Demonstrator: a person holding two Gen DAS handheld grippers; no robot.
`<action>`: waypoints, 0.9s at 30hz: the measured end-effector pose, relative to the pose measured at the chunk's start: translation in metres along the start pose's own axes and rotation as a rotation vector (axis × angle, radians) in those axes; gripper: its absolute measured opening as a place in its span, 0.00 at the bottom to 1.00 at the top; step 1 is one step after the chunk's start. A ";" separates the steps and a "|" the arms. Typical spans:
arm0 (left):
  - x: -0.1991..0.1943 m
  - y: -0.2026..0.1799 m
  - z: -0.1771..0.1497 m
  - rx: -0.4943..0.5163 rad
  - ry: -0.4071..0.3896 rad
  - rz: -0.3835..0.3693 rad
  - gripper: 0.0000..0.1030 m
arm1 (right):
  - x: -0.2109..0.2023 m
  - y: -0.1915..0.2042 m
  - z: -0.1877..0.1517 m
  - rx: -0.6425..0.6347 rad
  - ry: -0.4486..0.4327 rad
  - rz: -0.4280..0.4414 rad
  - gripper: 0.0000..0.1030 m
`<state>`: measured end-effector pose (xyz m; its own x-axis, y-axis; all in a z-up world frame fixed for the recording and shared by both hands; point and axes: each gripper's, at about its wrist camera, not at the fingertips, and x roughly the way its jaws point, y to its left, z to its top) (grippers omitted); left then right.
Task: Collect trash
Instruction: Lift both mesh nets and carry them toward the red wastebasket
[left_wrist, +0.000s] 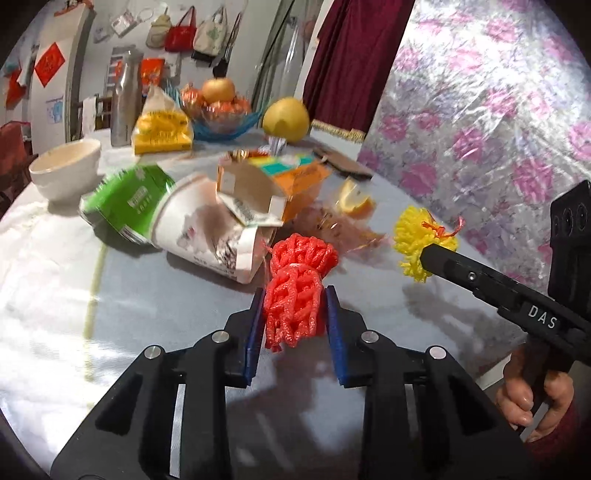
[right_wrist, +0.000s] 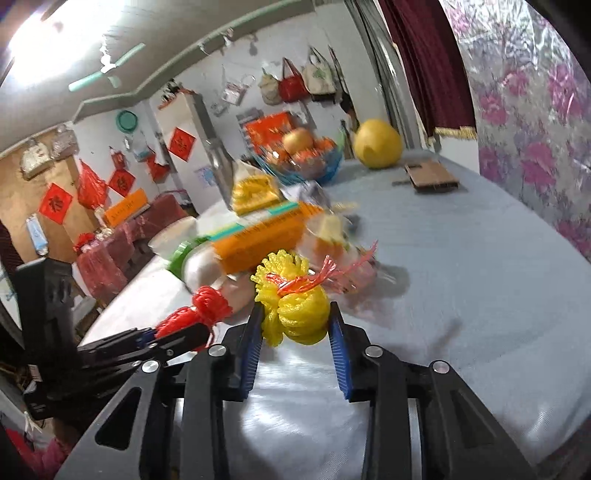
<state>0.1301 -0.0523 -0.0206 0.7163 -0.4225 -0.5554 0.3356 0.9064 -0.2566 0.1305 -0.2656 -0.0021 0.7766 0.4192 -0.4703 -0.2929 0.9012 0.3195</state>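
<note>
Right now, through my left wrist camera, my left gripper (left_wrist: 295, 314) is clamped on a red foam fruit net (left_wrist: 295, 291), its blue pads (left_wrist: 255, 332) pressing both sides, held just above the grey tablecloth (left_wrist: 110, 295). Beyond it lie a tipped paper cup (left_wrist: 207, 229), a green packet (left_wrist: 125, 199) and an orange carton (left_wrist: 280, 184). My right hand (left_wrist: 532, 398) grips its handle at the lower right.

From the right wrist camera, my right gripper (right_wrist: 295, 321) squeezes a yellow foam fruit net (right_wrist: 295, 306) tied with red string, lifted off the cloth, level with the left one.
</note>
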 end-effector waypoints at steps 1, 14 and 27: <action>-0.008 -0.001 0.001 -0.001 -0.017 -0.003 0.31 | -0.010 0.003 0.001 -0.002 -0.020 0.013 0.33; -0.065 -0.011 -0.001 0.024 -0.113 0.019 0.31 | -0.081 0.011 -0.004 -0.003 -0.122 -0.015 0.33; -0.073 -0.064 -0.026 0.075 -0.070 -0.083 0.31 | -0.162 -0.021 -0.046 0.054 -0.172 -0.132 0.33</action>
<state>0.0410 -0.0795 0.0158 0.7244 -0.4972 -0.4774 0.4381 0.8668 -0.2380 -0.0149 -0.3477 0.0297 0.8913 0.2691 -0.3649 -0.1560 0.9377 0.3105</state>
